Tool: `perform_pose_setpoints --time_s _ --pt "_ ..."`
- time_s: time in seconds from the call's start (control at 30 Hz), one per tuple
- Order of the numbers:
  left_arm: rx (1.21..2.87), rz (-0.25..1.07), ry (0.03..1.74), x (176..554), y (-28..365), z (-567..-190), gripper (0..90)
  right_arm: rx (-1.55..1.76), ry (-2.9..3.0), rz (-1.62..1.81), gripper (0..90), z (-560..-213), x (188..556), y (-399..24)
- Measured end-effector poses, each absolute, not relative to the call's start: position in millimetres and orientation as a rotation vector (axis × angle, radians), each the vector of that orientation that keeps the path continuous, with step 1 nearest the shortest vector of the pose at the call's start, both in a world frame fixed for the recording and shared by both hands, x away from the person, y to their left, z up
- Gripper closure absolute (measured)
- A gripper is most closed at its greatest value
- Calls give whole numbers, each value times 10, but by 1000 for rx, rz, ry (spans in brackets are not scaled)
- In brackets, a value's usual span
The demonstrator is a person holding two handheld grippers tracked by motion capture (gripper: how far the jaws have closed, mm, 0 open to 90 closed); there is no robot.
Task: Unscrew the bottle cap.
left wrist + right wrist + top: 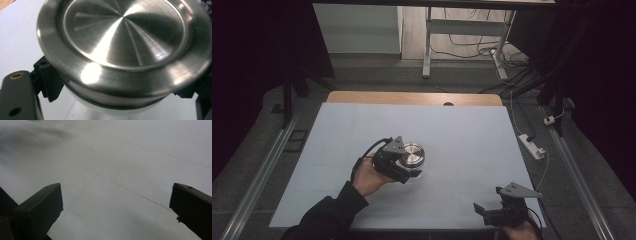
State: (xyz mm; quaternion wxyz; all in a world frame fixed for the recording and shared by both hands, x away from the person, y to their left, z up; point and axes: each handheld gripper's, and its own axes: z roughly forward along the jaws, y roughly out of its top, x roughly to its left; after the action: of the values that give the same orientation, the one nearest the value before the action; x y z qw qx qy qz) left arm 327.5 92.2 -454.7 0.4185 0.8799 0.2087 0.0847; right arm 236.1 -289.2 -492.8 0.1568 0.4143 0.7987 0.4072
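**Two grippers, one steel lid in hand**

Two black fingers closed against the sides of a round container, one ribbed pad pressed under the left of the rim, the other just visible at the right edge in the left gripper view. Held low on the body rather than on the cap, probably to steady or carry the whole piece without loosening the top. Above the pads, a brushed stainless-steel lid: circular, shallowly dished in the middle, with a broad flat flange and fine radial polish lines catching a bright glare. Beneath the flange, a pale, smooth white body, curved, only its upper edge in sight.

Seen from the high view, left gripper angled in from the near left, wrapped around the lidded container near the middle of the tabletop; cannot tell whether resting on the surface or raised just off it. Surface matte, pale grey-white, faintly creased like a laid sheet, with a wooden strip along the far edge.

Right gripper well apart at the near right corner, fingers spread wide and holding nothing, hovering over bare sheet, apparently parked out of the way.
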Motion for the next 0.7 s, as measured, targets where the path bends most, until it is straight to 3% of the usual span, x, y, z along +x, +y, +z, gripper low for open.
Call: perform_pose_setpoints --time_s 0.7 --pt "2196 207 523 3255 956 -4561 150 949 2380 1309 0 -4663 2482 -2490"
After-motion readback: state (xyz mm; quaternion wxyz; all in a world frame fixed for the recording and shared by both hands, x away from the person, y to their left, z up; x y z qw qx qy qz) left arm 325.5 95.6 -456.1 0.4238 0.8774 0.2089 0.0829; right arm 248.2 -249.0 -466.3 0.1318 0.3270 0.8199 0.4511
